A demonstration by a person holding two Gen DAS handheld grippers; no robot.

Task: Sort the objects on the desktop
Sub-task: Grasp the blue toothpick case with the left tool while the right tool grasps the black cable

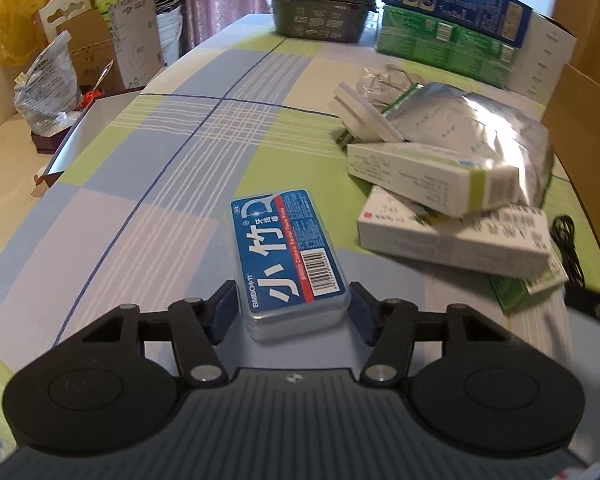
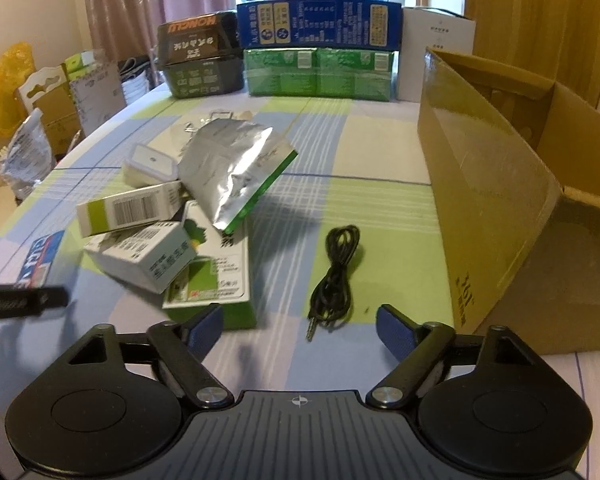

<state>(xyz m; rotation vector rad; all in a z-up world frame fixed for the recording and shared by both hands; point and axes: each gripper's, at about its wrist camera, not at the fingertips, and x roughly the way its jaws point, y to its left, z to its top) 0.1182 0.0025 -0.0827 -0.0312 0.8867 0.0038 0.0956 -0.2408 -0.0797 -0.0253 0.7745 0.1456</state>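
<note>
Left gripper (image 1: 291, 312): fingers spread, straddling the near end of the blue floss-pick box (image 1: 288, 256), small gaps both sides, box flat on the surface (image 1: 148, 216). Right gripper (image 2: 300, 330): fingers released, empty, black cable (image 2: 334, 276) just ahead, cardboard box (image 2: 500, 184) at right.

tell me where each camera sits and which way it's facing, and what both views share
Left wrist: on the left hand-held gripper, facing forward over the table; its fingers flank a blue floss box.
Right wrist: on the right hand-held gripper, facing a black cable and cardboard box; fingers wide apart.
Shared: the silver pouch, the floss box.
</note>
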